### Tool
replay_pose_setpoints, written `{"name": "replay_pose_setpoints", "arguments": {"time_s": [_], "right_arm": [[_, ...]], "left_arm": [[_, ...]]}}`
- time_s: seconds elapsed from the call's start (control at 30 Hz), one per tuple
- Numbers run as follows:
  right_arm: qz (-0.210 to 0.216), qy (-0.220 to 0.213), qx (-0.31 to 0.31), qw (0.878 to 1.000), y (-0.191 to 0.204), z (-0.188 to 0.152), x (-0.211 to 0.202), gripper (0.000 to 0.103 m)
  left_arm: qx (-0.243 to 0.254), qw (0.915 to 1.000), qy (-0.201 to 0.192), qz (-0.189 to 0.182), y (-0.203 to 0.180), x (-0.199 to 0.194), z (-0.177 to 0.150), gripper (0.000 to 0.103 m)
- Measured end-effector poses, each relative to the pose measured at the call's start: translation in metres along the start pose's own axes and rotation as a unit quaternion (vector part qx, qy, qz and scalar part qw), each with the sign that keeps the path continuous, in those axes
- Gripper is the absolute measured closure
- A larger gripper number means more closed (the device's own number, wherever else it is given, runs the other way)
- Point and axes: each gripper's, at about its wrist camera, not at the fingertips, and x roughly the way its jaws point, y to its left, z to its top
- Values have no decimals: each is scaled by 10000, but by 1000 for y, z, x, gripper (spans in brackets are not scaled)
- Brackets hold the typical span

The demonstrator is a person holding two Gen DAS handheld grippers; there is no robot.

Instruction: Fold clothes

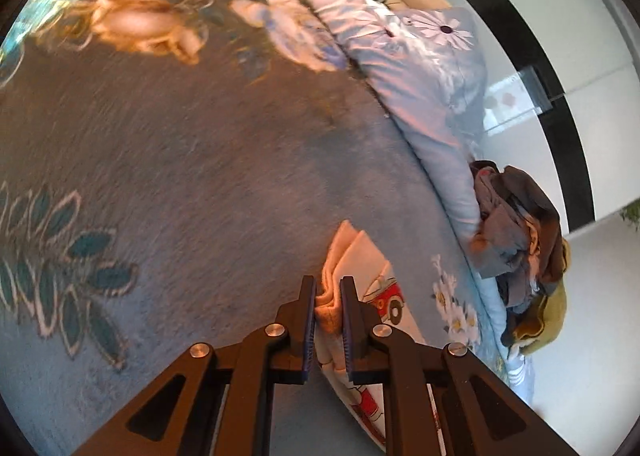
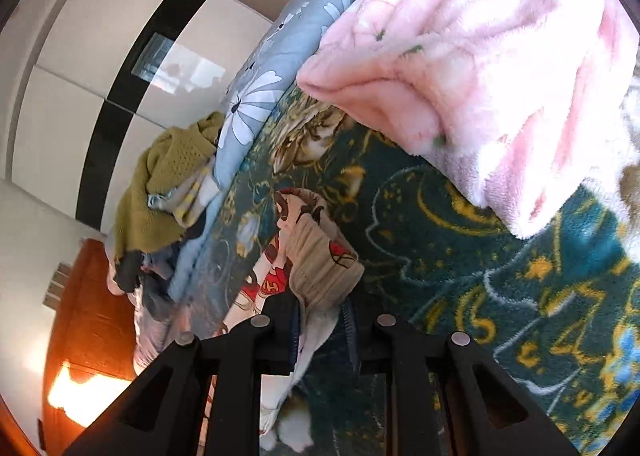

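A cream garment with a red car print (image 1: 374,296) lies on the dark teal flowered blanket (image 1: 200,160). My left gripper (image 1: 328,288) is shut on a bunched fold of it. In the right wrist view the same garment (image 2: 316,252) shows its ribbed beige cuff, and my right gripper (image 2: 322,310) is shut on it just behind the cuff. The garment hangs between the two grippers, over the blanket (image 2: 460,256).
A pile of unfolded clothes (image 1: 520,248), grey, brown and olive, sits at the bed edge; it also shows in the right wrist view (image 2: 168,192). A blue daisy-print quilt (image 1: 420,68) runs along the bed. A pink plush blanket (image 2: 480,68) lies close. White wardrobe doors (image 2: 72,96) stand behind.
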Motion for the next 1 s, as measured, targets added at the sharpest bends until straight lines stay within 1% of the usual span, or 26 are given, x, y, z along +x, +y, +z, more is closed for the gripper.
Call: {"name": "replay_pose_setpoints", "arguments": {"time_s": [0.03, 0.1, 0.13, 0.17, 0.2, 0.23, 0.27, 0.3, 0.33, 0.37, 0.43, 0.53, 0.63, 0.67, 0.73, 0.77, 0.83, 0.93, 1.0], "right_arm": [[-16, 11, -43, 10000, 1, -1, -1, 78], [-57, 2, -95, 9999, 3, -2, -4, 74], [-100, -15, -134, 9999, 4, -3, -6, 64], [-166, -47, -172, 9997, 4, -5, -10, 59], [-246, -106, -207, 9994, 4, -7, -14, 50], [-297, -172, -223, 9992, 4, -7, -18, 47], [-323, -234, -223, 9990, 3, -8, -24, 45], [-306, -303, -222, 9988, 2, -8, -31, 44], [-271, -362, -229, 9987, 3, -8, -35, 44], [-243, -409, -252, 9986, 5, -8, -39, 43], [-177, -431, -335, 9984, 9, -10, -45, 42], [-91, -292, -459, 9985, 14, -17, -43, 42], [32, -174, -430, 9989, 12, -26, -39, 42], [70, -146, -399, 9991, 11, -29, -38, 42], [128, -100, -301, 9994, 6, -36, -36, 42], [145, -72, -240, 9996, 4, -38, -34, 42], [161, -56, -150, 9997, -1, -42, -34, 42], [179, -48, -29, 9998, -9, -46, -35, 42], [190, -43, 52, 9998, -14, -49, -36, 42]], "left_arm": [[38, 10000, -35, -14, -3, -3, -1, 90], [334, 9993, -182, 66, -18, -11, -2, 90], [502, 9983, -263, 116, -26, -15, -3, 90], [652, 9972, -340, 156, -34, -19, -4, 90], [769, 9959, -420, 203, -42, -24, -5, 90], [859, 9948, -493, 244, -49, -28, -6, 90], [972, 9934, -567, 243, -57, -33, -8, 90], [1183, 9906, -655, 193, -70, -40, -12, 90], [1480, 9861, -748, 122, -86, -46, -19, 90], [1815, 9801, -809, 24, -104, -52, -29, 90], [2425, 9665, -787, -310, -145, -59, -53, 90], [3084, 9463, -513, -827, -202, -54, -100, 90], [3558, 9273, -221, -1143, -242, -39, -147, 90], [3654, 9227, -45, -1231, -254, -32, -164, 90], [3736, 9165, 412, -1372, -270, -11, -200, 90], [3807, 9123, 611, -1380, -276, -1, -218, 90], [3977, 9040, 848, -1318, -282, 13, -249, 90], [4045, 8951, 1378, -1272, -284, 32, -293, 90], [4271, 8846, 1548, -1052, -284, 47, -320, 90]]}}
